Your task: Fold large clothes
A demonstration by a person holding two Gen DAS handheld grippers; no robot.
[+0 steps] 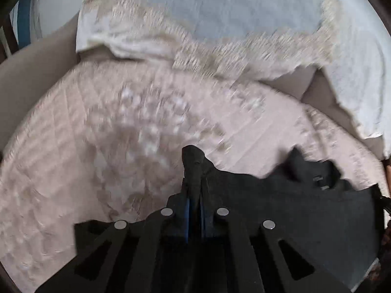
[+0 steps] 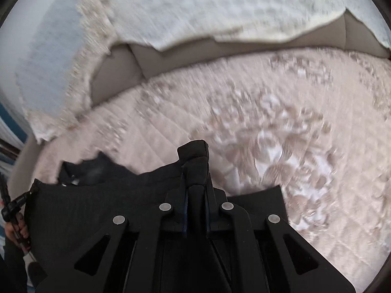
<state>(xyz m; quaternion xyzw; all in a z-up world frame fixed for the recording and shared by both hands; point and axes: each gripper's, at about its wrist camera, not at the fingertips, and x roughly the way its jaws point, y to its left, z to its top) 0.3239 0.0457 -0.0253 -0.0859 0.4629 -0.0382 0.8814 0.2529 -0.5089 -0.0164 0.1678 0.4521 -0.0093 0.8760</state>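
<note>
A black garment [image 1: 293, 207] hangs stretched between my two grippers above a pink quilted seat cover [image 1: 73, 146]. My left gripper [image 1: 194, 171] is shut on one bunched corner of it, with cloth sticking out past the fingertips. My right gripper [image 2: 195, 168] is shut on the opposite corner of the black garment [image 2: 97, 207]. The garment's collar with a label shows between them, at the right in the left wrist view [image 1: 317, 173] and at the left in the right wrist view [image 2: 80, 171]. Both views are motion-blurred.
A white lace-edged throw [image 1: 220, 36] drapes over the beige sofa back [image 1: 31, 56], also in the right wrist view [image 2: 195, 12]. The quilted seat [image 2: 293, 122] spreads below. A hand holding a handle [image 2: 17, 222] shows at the lower left of the right wrist view.
</note>
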